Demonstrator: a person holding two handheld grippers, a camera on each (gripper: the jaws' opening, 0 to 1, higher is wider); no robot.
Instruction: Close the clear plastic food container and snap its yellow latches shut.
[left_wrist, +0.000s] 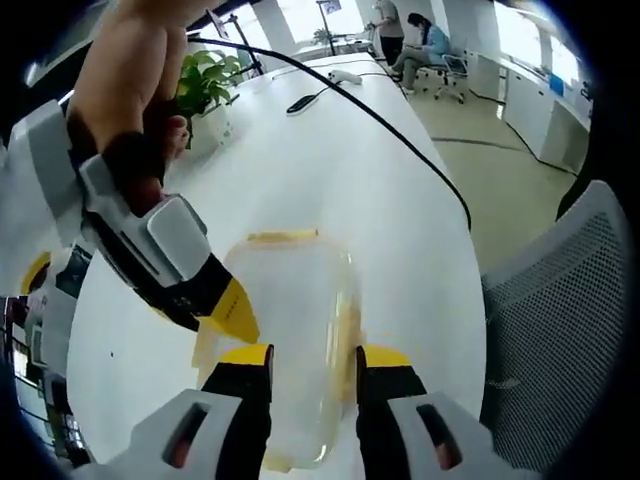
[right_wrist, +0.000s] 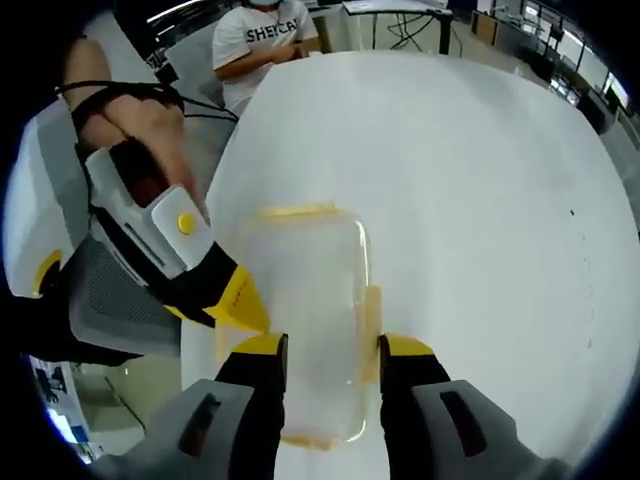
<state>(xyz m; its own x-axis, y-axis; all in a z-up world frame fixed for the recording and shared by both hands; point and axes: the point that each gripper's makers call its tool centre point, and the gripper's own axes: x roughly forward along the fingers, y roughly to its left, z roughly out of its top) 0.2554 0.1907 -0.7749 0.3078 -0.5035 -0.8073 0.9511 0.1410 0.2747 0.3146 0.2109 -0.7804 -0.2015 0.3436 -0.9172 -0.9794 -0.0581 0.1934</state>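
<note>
From my remote station, in the left gripper view the right claw (left_wrist: 236, 318) enters at the left, its yellow tips at the near left edge of the clear rectangular plastic food container with yellow latches (left_wrist: 290, 330); whether it is open there I cannot tell. My left claw (left_wrist: 315, 362) stands moderately open and empty over the container's near end. In the right gripper view the left claw (right_wrist: 240, 300) comes in from the left, and the right claw (right_wrist: 333, 352) stands partly open, holding nothing. The container (right_wrist: 310, 300) lies flat on the white worktop (right_wrist: 480, 180), lid apparently seated. The risk I judge: pressing a latch on one side could slide or tip the light box on the smooth surface. Yellow latches show along the far end and right side; whether they are snapped is unclear.
</note>
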